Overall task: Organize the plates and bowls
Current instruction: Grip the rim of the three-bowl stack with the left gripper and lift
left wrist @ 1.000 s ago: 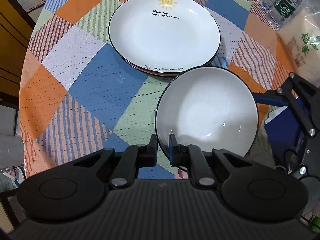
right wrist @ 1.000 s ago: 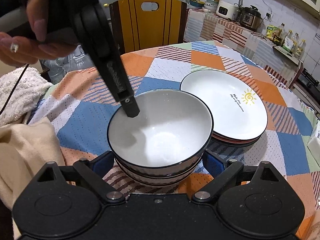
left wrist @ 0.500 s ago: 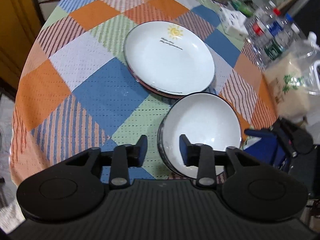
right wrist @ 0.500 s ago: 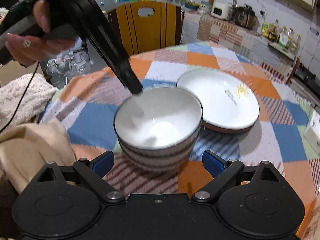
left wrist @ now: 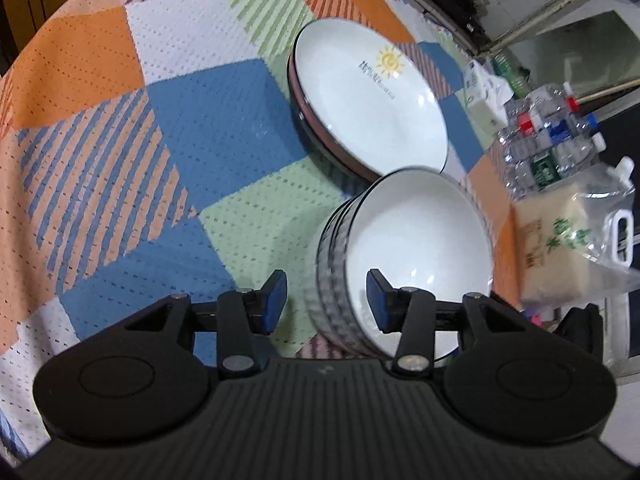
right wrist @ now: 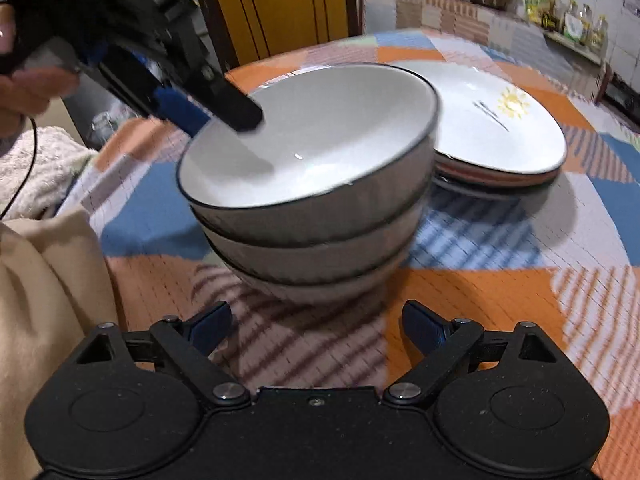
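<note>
Three white bowls with dark rims [right wrist: 312,200] sit nested in a stack on the patchwork tablecloth; the stack [left wrist: 404,248] shows from above in the left wrist view. My left gripper [left wrist: 326,300] straddles the top bowl's near wall, one finger inside and one outside. Its jaws are opening and the pads stand off the wall. In the right wrist view the left gripper [right wrist: 216,118] hangs over the bowl's left rim. My right gripper [right wrist: 316,326] is open, low in front of the stack, holding nothing. A stack of white plates with a sun print [left wrist: 372,96] [right wrist: 500,128] lies just beyond the bowls.
Water bottles [left wrist: 548,136], a clear bag of rice [left wrist: 568,240] and a white box [left wrist: 484,100] crowd the table's right side. A yellow chair [right wrist: 276,8] stands behind the table. Beige cloth [right wrist: 44,300] and a towel [right wrist: 36,164] lie at the near left.
My left gripper was shut on the top bowl's rim and has let go, its fingers spreading. The bowl now rests in the stack. My right gripper has sunk toward the table.
</note>
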`<state>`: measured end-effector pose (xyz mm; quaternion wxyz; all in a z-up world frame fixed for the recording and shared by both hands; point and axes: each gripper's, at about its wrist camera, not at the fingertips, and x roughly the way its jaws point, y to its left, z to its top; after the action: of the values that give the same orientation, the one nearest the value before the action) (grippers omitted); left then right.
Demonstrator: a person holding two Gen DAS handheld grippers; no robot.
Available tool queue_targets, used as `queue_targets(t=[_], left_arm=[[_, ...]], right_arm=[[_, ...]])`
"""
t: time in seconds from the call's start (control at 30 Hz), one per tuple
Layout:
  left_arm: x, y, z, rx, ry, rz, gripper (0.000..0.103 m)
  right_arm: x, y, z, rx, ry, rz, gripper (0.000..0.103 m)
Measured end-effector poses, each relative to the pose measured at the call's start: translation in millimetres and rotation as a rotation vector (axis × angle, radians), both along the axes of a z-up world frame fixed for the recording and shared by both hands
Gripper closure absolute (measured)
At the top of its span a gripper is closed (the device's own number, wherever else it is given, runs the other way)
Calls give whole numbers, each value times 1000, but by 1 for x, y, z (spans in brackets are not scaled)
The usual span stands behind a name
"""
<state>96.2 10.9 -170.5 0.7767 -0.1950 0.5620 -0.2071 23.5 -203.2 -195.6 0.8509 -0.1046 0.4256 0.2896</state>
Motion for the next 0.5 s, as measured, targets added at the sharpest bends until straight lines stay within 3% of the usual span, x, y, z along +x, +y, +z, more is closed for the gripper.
queue_targets(t=[0.3,0.5], left_arm=[[-8,-15,-4,77,-91,-41,61],[-6,-17,-22,-16,-22,-20,64]], right_arm=[[0,10,-11,64,-75,-75,7],[0,13,-15,88,-119,-142,6]])
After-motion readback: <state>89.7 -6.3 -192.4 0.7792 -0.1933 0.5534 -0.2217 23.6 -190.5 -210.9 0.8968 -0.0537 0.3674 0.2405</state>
